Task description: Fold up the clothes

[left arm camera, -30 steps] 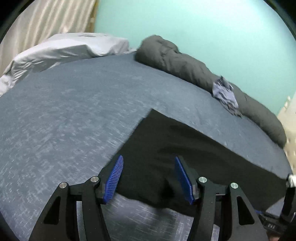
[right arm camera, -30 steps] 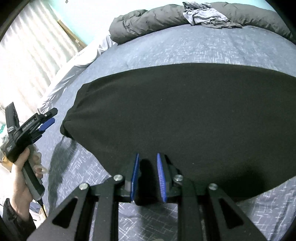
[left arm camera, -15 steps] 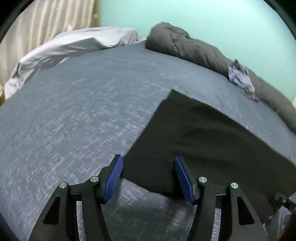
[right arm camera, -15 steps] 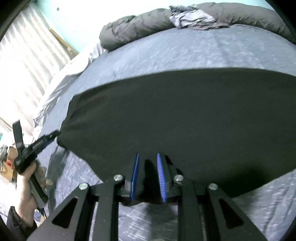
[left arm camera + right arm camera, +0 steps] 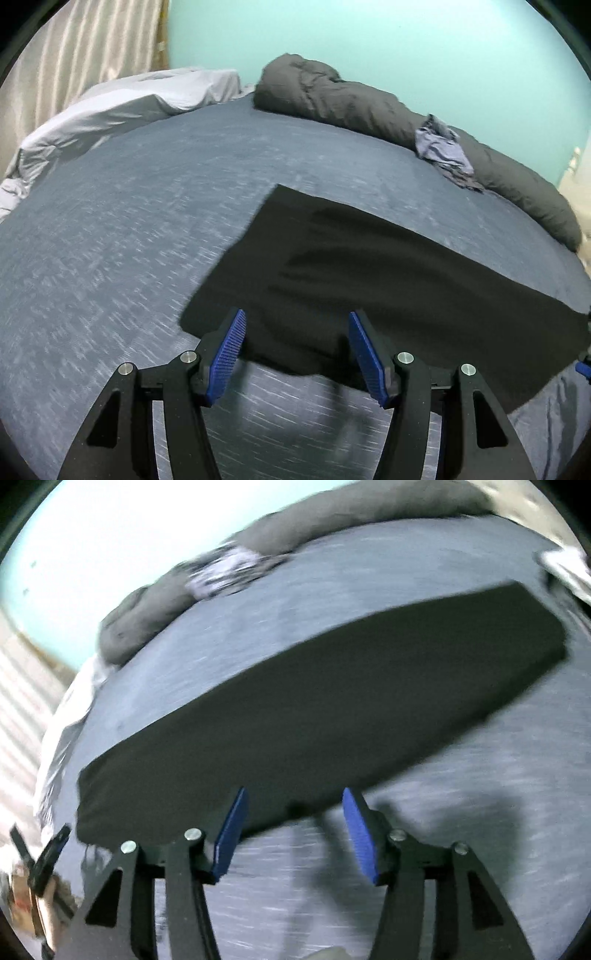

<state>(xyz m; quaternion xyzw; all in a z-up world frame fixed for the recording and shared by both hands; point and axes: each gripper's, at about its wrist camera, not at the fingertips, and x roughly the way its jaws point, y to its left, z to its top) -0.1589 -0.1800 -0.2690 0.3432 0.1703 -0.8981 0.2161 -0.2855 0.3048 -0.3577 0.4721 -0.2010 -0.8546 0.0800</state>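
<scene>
A black garment [image 5: 369, 273] lies flat as a long folded rectangle on the blue-grey bed [image 5: 122, 236]. My left gripper [image 5: 295, 350] hovers open over the garment's near edge, blue pads wide apart, nothing held. In the blurred right wrist view the same black garment [image 5: 314, 716] stretches across the bed [image 5: 480, 775]. My right gripper [image 5: 291, 830] is open at its near edge, with nothing between the pads. The left gripper [image 5: 44, 853] shows at the lower left of that view, held in a hand.
A rolled dark grey duvet [image 5: 369, 107] lies along the far side by the teal wall, with a crumpled blue-grey garment [image 5: 443, 151] on it. A pale pillow [image 5: 122, 110] and curtains [image 5: 74, 55] are at the left.
My right gripper was shut on the garment's near edge and has opened, letting it go, and swung to the left. The left gripper stayed open and drew back slightly.
</scene>
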